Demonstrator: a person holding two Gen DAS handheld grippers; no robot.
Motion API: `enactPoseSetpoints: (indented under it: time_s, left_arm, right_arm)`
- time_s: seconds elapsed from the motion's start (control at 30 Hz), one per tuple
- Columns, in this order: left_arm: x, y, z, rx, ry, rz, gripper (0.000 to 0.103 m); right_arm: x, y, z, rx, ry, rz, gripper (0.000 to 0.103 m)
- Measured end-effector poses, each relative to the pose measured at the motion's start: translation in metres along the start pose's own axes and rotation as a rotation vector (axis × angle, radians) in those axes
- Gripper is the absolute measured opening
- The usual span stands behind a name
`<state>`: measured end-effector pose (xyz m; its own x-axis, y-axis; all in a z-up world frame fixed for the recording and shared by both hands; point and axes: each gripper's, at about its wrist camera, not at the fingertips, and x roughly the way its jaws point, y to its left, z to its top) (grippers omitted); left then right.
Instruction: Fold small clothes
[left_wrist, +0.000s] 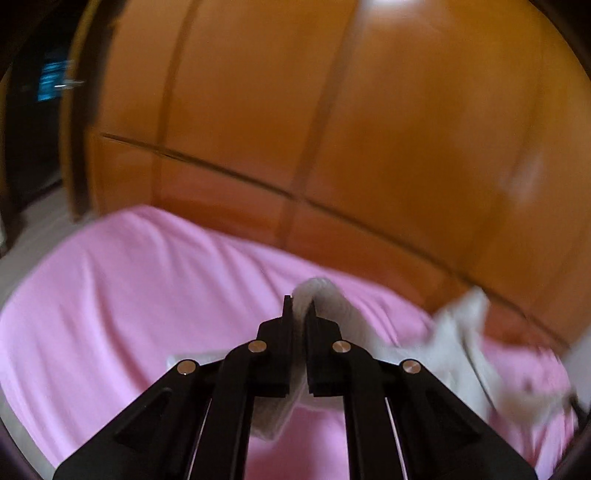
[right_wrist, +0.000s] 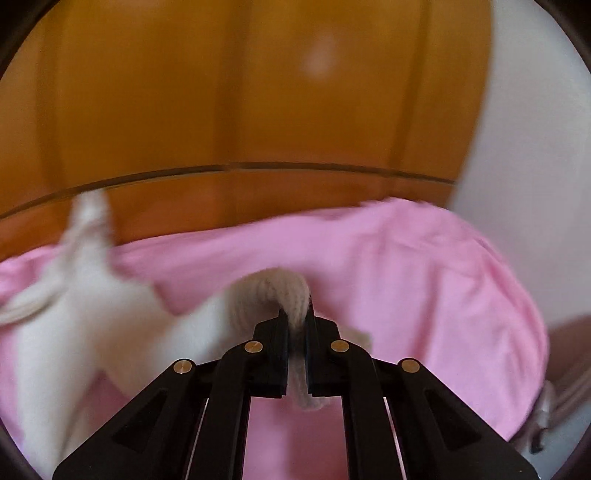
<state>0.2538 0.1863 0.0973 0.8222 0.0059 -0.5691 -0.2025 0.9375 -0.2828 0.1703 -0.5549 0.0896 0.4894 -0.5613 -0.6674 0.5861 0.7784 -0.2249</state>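
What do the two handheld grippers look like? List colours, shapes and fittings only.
Left gripper: matte black, with two flat slim jaws on angular linkage arms that have triangular recesses. Four round silver pivot pins sit across the linkage. Right gripper: the same black build and silver pins. No cables, markings or sleeves are visible in either wrist view.

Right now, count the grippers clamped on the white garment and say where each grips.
2. The left gripper pinches one ribbed edge of the white garment; the right gripper pinches another ribbed edge, above the pink sheet. No other gripper is visible.
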Motion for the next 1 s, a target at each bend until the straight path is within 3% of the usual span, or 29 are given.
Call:
enactPoseSetpoints:
  time_s: [0.1, 0.13, 0.17, 0.2, 0.23, 0.27, 0.3, 0.33, 0.37, 0.4, 0.43, 0.5, 0.57, 0.63, 0.73, 0.87, 0.9, 0.93, 0.97, 1.0]
  left_arm:
    - [0.041, 0.006, 0.036, -0.052, 0.006, 0.118, 0.008]
    - [0.054, 0.008, 0.041, -0.074, 0.020, 0.179, 0.018]
    - [0.060, 0.009, 0.041, -0.094, 0.011, 0.205, 0.045]
    - [0.062, 0.008, 0.037, -0.099, 0.004, 0.219, 0.056]
    - [0.061, 0.009, 0.030, -0.097, 0.001, 0.225, 0.073]
    - [0.060, 0.007, 0.021, -0.098, -0.006, 0.230, 0.073]
    - [0.060, 0.006, 0.011, -0.096, -0.002, 0.221, 0.072]
    - [0.060, 0.006, -0.004, -0.087, 0.041, 0.174, 0.070]
    - [0.063, 0.002, -0.021, -0.082, 0.085, 0.118, 0.062]
    - [0.063, 0.002, -0.033, -0.079, 0.112, 0.079, 0.059]
    - [0.068, -0.009, -0.062, -0.045, 0.187, -0.005, 0.054]
    - [0.073, -0.026, -0.109, 0.001, 0.301, -0.136, 0.044]
    - [0.077, -0.044, -0.156, 0.031, 0.412, -0.269, 0.039]
    - [0.080, -0.060, -0.195, 0.027, 0.506, -0.355, 0.039]
    - [0.081, -0.078, -0.243, -0.025, 0.604, -0.442, 0.039]
    - [0.072, -0.099, -0.267, -0.100, 0.628, -0.523, 0.041]
    - [0.073, -0.106, -0.274, -0.119, 0.636, -0.547, 0.041]
    - [0.075, -0.112, -0.277, -0.115, 0.644, -0.552, 0.040]
    - [0.075, -0.121, -0.277, -0.083, 0.647, -0.536, 0.009]
    - [0.075, -0.128, -0.280, -0.040, 0.656, -0.527, 0.006]
  right_arm:
    - [0.046, -0.025, 0.022, 0.084, 0.052, -0.122, 0.005]
    - [0.057, -0.029, 0.027, 0.118, 0.064, -0.147, 0.005]
    - [0.066, -0.034, 0.030, 0.149, 0.073, -0.139, 0.005]
    - [0.075, -0.037, 0.034, 0.169, 0.081, -0.108, 0.007]
    - [0.078, -0.040, 0.035, 0.169, 0.081, -0.092, 0.022]
    - [0.077, -0.038, 0.033, 0.161, 0.079, -0.099, 0.035]
    - [0.070, -0.034, 0.029, 0.149, 0.050, -0.108, 0.062]
    - [0.062, -0.029, 0.026, 0.134, 0.022, -0.110, 0.068]
    - [0.054, -0.022, 0.022, 0.113, 0.004, -0.095, 0.068]
    - [0.043, -0.014, 0.015, 0.095, 0.005, -0.028, 0.069]
    - [0.035, -0.006, 0.007, 0.092, 0.020, 0.048, 0.069]
    - [0.015, 0.020, -0.023, 0.069, 0.100, 0.281, 0.068]
    - [0.000, 0.048, -0.054, 0.061, 0.201, 0.505, 0.065]
    - [-0.018, 0.090, -0.097, 0.039, 0.339, 0.745, 0.053]
    - [-0.034, 0.141, -0.142, 0.036, 0.478, 0.958, 0.048]
    - [-0.036, 0.197, -0.178, 0.006, 0.598, 1.010, 0.048]
    - [-0.037, 0.209, -0.183, -0.018, 0.601, 1.020, 0.045]
    - [-0.040, 0.217, -0.184, -0.035, 0.585, 1.002, 0.035]
    - [-0.042, 0.220, -0.183, -0.043, 0.574, 0.997, 0.027]
    - [-0.047, 0.220, -0.178, -0.051, 0.553, 0.997, 0.012]
